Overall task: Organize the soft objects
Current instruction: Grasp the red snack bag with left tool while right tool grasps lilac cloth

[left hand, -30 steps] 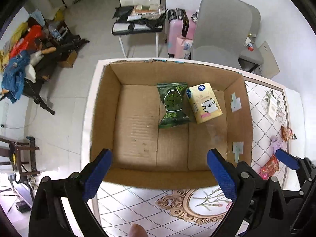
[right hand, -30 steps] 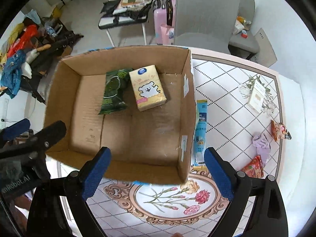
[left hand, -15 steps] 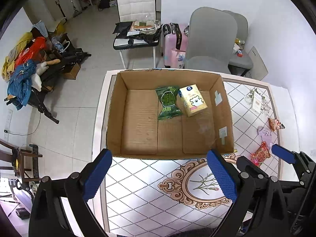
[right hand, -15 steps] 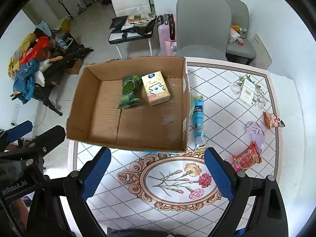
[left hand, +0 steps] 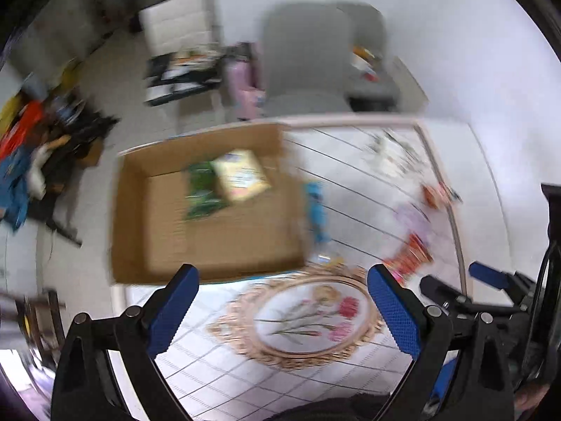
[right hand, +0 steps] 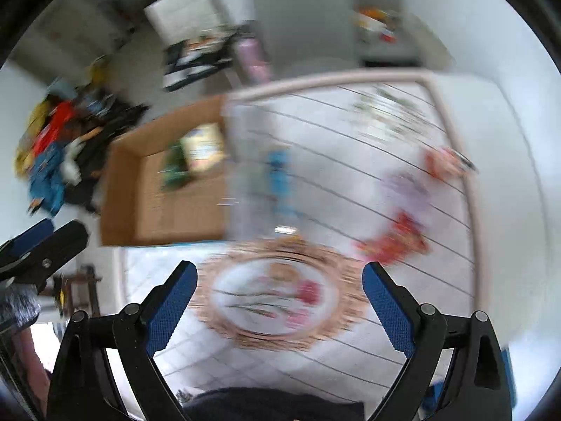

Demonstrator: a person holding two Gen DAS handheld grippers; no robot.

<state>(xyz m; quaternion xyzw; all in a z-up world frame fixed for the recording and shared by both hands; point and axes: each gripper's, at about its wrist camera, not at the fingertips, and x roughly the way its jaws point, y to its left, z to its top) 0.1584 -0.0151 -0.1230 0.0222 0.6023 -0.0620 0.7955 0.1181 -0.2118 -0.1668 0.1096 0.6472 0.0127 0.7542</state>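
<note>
Both views blurred. Left gripper (left hand: 282, 301) & right gripper (right hand: 278, 298): jaws wide, empty. 1 box (left hand: 154, 245) on counter (left hand: 350, 379) w/ 2 packs inside; approx 4 soft items loose beside it.

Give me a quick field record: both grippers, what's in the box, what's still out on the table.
left gripper: open, empty, above the table
right gripper: open, empty, above the table
cardboard box: holds a green packet and a yellow tissue pack
still on table: blue tube beside the box, purple cloth, red packet, orange packet
image quality: motion blur, fine detail unreadable
</note>
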